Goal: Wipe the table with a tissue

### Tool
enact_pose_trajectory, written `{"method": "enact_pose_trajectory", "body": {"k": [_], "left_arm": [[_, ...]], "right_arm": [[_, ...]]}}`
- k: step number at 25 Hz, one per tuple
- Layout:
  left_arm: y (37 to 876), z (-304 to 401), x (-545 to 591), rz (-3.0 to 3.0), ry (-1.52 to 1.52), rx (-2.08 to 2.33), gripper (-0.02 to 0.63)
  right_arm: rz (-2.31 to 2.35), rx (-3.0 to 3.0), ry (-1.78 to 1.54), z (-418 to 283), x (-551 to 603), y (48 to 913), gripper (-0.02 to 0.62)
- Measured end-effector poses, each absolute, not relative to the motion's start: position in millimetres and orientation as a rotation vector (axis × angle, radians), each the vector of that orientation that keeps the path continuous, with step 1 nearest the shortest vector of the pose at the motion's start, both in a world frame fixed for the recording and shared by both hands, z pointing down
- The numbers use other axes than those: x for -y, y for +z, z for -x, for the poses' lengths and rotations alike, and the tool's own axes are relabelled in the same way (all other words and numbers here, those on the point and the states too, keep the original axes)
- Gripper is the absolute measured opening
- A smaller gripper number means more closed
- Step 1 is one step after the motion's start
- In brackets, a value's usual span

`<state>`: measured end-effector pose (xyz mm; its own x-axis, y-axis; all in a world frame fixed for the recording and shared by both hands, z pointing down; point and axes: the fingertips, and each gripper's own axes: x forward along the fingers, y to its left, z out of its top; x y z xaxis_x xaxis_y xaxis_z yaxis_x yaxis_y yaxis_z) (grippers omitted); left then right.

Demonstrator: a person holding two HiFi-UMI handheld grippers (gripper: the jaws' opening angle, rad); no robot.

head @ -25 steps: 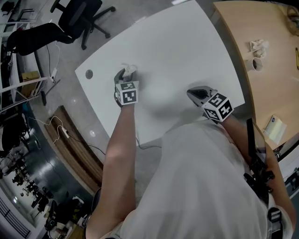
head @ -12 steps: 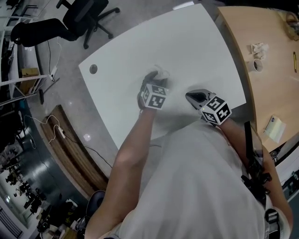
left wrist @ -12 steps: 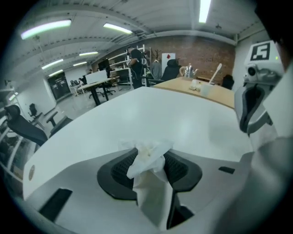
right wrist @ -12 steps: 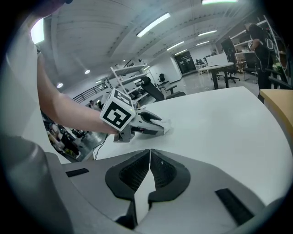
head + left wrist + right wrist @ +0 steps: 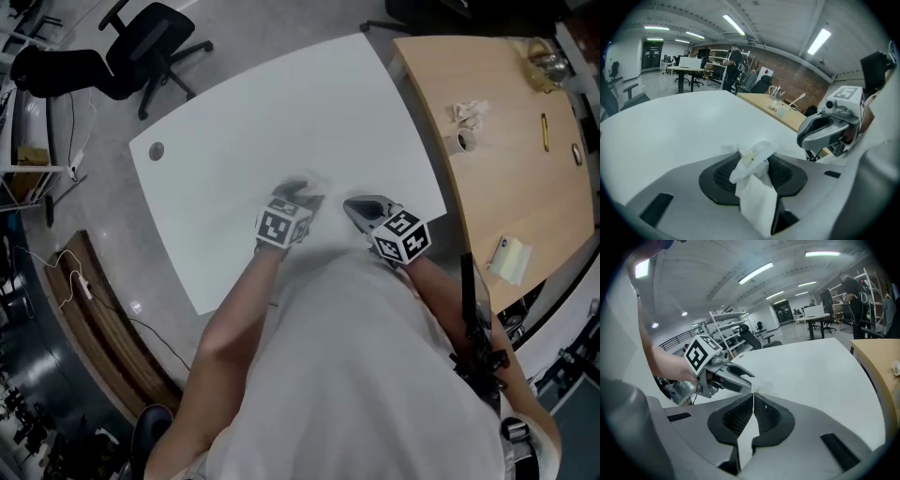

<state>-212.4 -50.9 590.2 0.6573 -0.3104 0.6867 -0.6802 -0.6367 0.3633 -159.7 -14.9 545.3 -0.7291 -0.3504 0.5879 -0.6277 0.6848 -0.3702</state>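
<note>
Left claw [image 5: 300, 194] grips the crumpled tissue [image 5: 753, 165] low over the near middle of the white counter [image 5: 281, 103], right claw [image 5: 753, 397] closed and empty just beside it, so wiping seems under way, though no visible dirt shows how much remains.

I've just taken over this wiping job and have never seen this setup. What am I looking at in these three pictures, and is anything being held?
There is no robot arm here. A person holds a two-jaw gripper in each hand. The head view comes from a camera on the person's head, looking steeply down at the white table. The other two pictures come from cameras riding on each gripper, looking along its jaws. The left gripper is clamped on a crumpled white tissue. The right gripper has its jaws together with nothing between them. A wooden table beside the white one carries a few small items.
</note>
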Motion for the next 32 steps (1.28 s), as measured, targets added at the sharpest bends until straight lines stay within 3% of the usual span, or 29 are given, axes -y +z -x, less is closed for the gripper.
{"method": "enact_pose_trajectory", "body": {"k": [18,32], "left_arm": [[541.8,235.0,-43.4,-2.15,0.406,1.23,0.161],[525.7,270.8,-81.9,-2.092,0.287,1.4,0.161]], "right_arm": [[-0.645,2.561,0.715,95.0,-8.0,527.0,0.017],[-0.527,2.671,0.58,129.3,-1.8,503.2,0.015]]}}
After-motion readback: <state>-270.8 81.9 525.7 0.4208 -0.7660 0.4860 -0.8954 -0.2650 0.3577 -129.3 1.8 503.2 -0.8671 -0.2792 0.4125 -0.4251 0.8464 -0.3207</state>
